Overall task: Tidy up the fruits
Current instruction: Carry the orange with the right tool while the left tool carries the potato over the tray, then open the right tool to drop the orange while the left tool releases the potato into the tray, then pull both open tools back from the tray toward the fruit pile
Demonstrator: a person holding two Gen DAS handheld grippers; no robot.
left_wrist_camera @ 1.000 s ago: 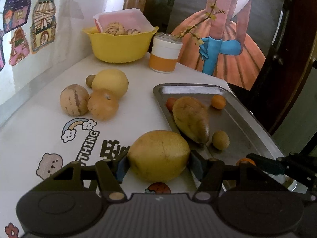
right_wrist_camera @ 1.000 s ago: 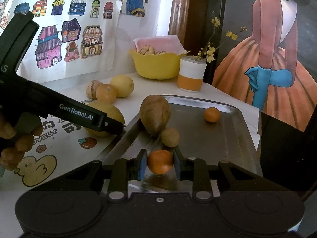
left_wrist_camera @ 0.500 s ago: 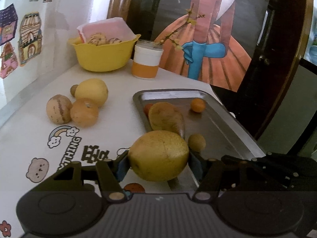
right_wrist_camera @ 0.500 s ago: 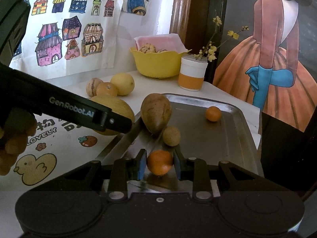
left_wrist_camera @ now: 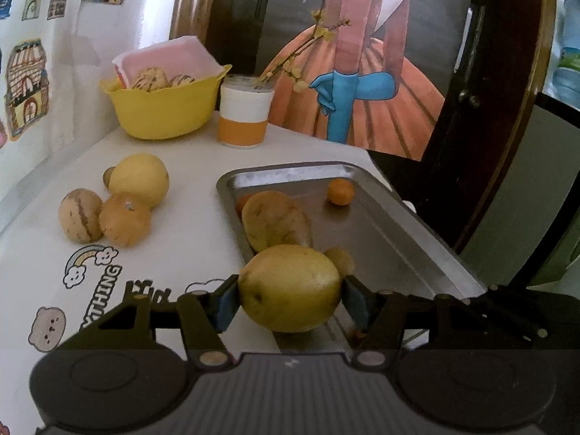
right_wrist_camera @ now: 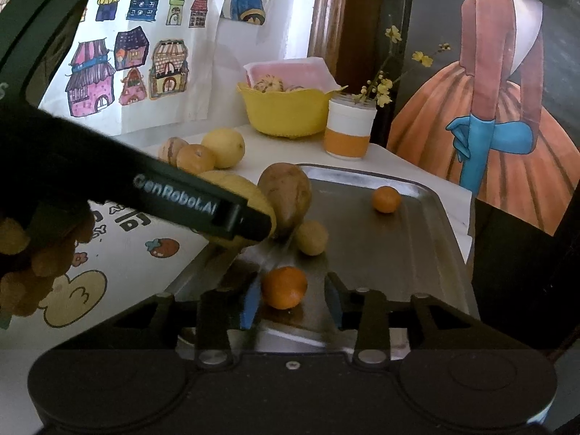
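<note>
- Left wrist view: the left gripper (left_wrist_camera: 290, 290) is clamped on a large yellow-green fruit (left_wrist_camera: 290, 288), one blue pad pressed against each side, and holds it over the near left rim of a steel tray (left_wrist_camera: 406, 239).
- Just behind the held fruit on the tray lie a big brown pear-shaped fruit (left_wrist_camera: 273, 219) and a small tan round fruit (left_wrist_camera: 342, 259), with a small orange (left_wrist_camera: 340, 191) well apart near the far end.
- On the white table (left_wrist_camera: 188, 224) left of the tray, three loose fruits sit touching one another; a yellow bowl (left_wrist_camera: 163, 108) and an orange-banded cup (left_wrist_camera: 244, 114) stand beyond.
- Right wrist view: the right gripper (right_wrist_camera: 290, 295) has its jaws apart around a tangerine (right_wrist_camera: 284, 287) that rests on the tray floor, with a gap on both sides.
- The left gripper's black body crosses this view, with the large fruit at its tip, close to the pear-shaped fruit.
- Risk: the large fruit is round and smooth; let go above the sloped rim, it could roll back onto the table.
- Risk: set down too far in, it could knock the pear-shaped fruit or the tan one into the freed tangerine.
- Risk: the two grippers are working close together at the same end of the tray, so one could bump the other.
</note>
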